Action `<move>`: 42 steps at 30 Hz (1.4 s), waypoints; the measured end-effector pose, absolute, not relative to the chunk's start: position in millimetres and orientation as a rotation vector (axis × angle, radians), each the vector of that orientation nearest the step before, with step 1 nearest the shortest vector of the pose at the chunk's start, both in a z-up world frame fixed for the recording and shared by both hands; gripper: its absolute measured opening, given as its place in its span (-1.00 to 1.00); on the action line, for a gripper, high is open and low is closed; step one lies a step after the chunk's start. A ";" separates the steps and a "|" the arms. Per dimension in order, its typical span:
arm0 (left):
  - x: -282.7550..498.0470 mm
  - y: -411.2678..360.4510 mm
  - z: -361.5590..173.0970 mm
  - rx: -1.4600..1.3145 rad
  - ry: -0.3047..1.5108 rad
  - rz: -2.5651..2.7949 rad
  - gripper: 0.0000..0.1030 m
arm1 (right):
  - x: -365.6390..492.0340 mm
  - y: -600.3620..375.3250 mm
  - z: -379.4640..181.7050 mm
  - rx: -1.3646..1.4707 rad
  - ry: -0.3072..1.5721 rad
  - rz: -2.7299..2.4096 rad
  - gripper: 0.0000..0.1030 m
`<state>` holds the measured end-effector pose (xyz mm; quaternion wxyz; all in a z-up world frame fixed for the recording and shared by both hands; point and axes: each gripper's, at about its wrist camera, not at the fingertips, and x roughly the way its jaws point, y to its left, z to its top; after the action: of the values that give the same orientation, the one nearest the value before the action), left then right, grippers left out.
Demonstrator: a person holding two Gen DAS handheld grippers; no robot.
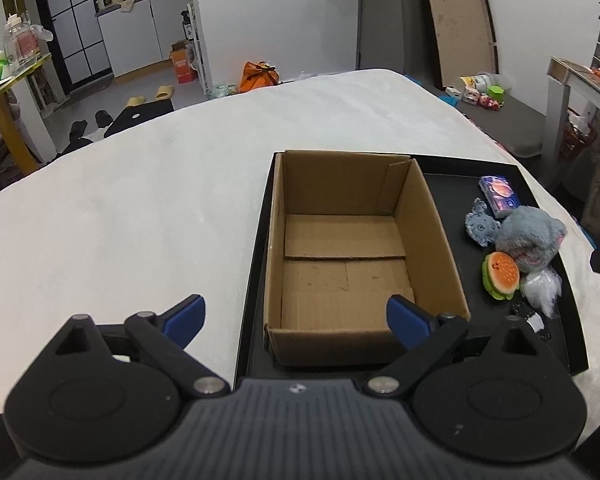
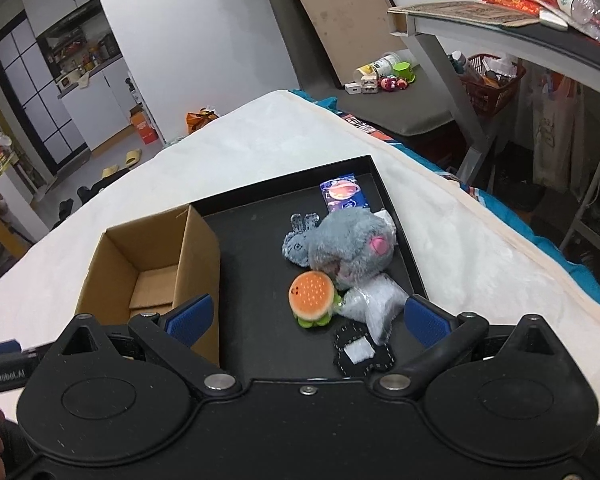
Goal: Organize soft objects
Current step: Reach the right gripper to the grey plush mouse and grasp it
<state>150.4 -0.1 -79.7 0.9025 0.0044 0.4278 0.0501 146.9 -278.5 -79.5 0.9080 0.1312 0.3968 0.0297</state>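
Between the right gripper's [image 2: 307,318] two blue ribbed fingers, spread apart and holding nothing, lie one burger-shaped plush [image 2: 313,298], one clear crinkly bag of white stuffing [image 2: 374,306] and one black stitched felt patch [image 2: 364,354]; just beyond sit one fluffy grey plush [image 2: 350,246] and one flat grey knitted toy [image 2: 298,240]. The left gripper [image 1: 296,318] is likewise spread, over one open cardboard box [image 1: 356,248] in the black tray [image 2: 256,216] on a white bed [image 1: 140,200]
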 end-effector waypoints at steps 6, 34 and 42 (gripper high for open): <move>164.9 3.9 -89.7 -0.022 0.902 0.125 0.66 | 173.0 -281.9 -89.9 0.288 0.819 0.045 0.99; 225.3 12.9 -130.1 -0.090 0.966 0.232 -0.41 | 255.3 -299.8 -164.1 0.353 0.863 -0.060 0.89; 228.1 17.2 -132.7 -0.065 0.968 0.256 -0.78 | 267.5 -297.9 -180.7 0.356 0.911 -0.054 0.69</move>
<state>228.1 17.2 -132.7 0.8767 -0.0313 0.4640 0.1229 267.5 -297.9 -180.7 0.8823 0.1710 0.4377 -0.0260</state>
